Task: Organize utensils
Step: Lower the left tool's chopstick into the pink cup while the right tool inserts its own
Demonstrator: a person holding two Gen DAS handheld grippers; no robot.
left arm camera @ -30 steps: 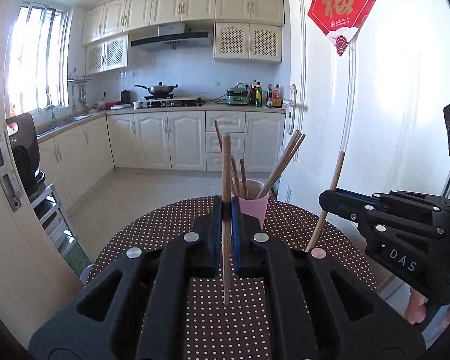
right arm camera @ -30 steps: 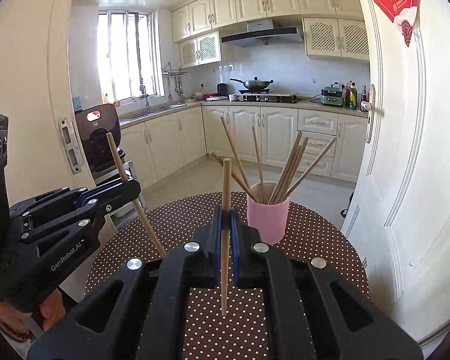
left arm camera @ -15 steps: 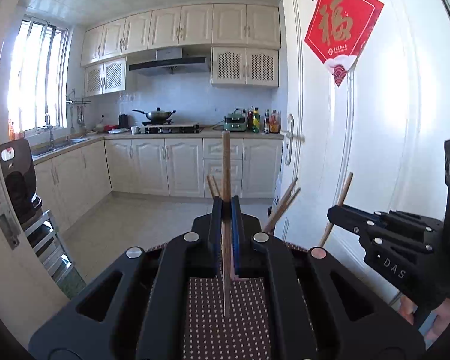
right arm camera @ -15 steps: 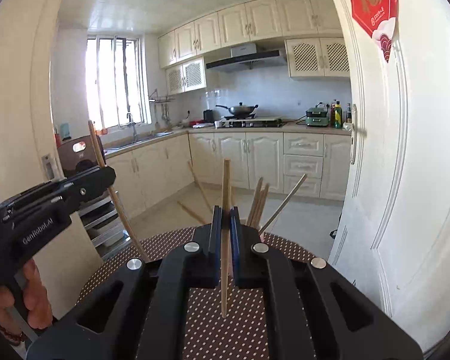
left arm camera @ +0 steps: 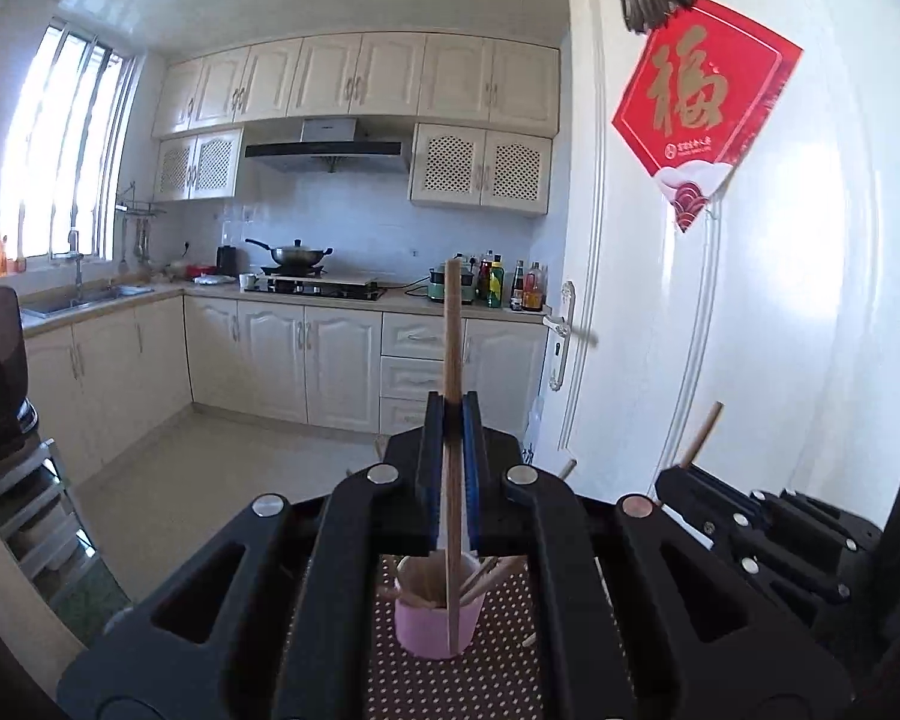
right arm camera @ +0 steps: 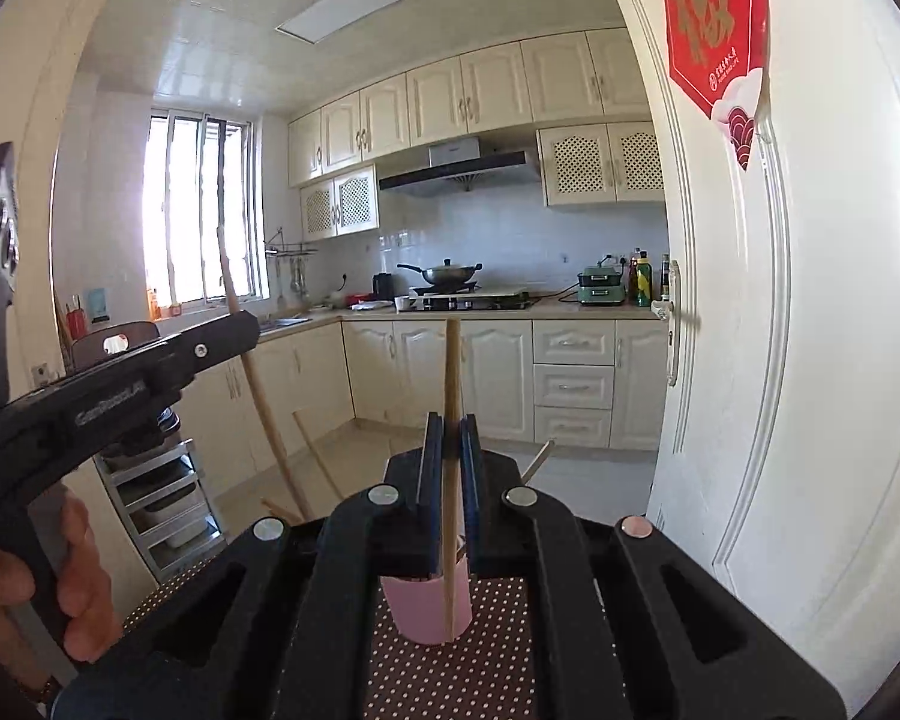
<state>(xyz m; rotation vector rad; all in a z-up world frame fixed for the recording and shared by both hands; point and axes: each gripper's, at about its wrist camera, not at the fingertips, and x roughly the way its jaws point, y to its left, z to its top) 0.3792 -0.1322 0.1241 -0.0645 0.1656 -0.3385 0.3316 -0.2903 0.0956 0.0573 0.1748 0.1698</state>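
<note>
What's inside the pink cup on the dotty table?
The pink cup holds several wooden chopsticks, leaning against its rim. Their lower ends and the cup's bottom are hidden, and the left gripper covers part of the opening.

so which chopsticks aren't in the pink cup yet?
Two: one clamped upright in the left hand-held gripper, one in the right hand-held gripper. The other chopsticks stand in the pink cup.

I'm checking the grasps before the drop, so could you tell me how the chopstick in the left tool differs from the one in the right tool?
In the right wrist view, the left tool's chopstick leans, while the right tool's chopstick stands nearly upright. The left one sits off to the side of the pink cup; the right one's lower end hangs in front of it. Both are plain wooden sticks, each clamped partway along its length by a shut tool.
</note>
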